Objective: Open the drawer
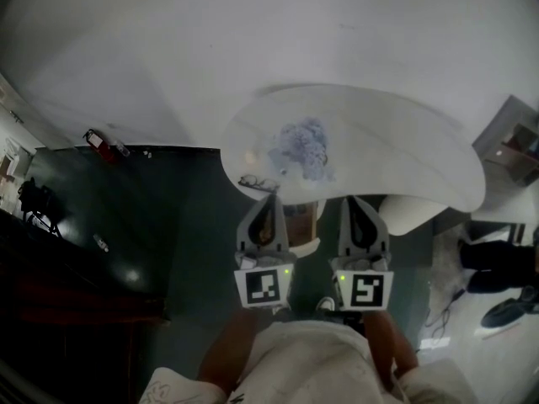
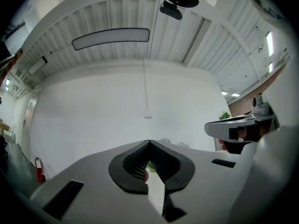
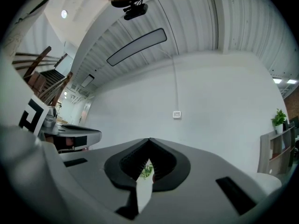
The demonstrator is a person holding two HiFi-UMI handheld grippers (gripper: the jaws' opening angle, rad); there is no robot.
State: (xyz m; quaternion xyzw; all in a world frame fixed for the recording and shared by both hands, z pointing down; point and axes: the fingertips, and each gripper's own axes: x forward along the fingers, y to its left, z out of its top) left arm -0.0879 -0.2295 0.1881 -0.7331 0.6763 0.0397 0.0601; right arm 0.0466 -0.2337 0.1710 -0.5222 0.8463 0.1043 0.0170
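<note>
Now shut and empty, left claw [image 1: 273,200] and right claw [image 1: 354,202] flank the drawer [image 1: 301,219] below the table [image 1: 396,133].

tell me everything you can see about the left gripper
The left gripper has a light grey, plastic-looking body and black ribbed pads. Its jaws are shut, tips meeting, nothing between them. At its rear sits a cube with a black-and-white square marker and a small green light. The person holds it about level beside the right gripper, aimed toward the near edge of the white table; whether it touches the table cannot be told.
</note>
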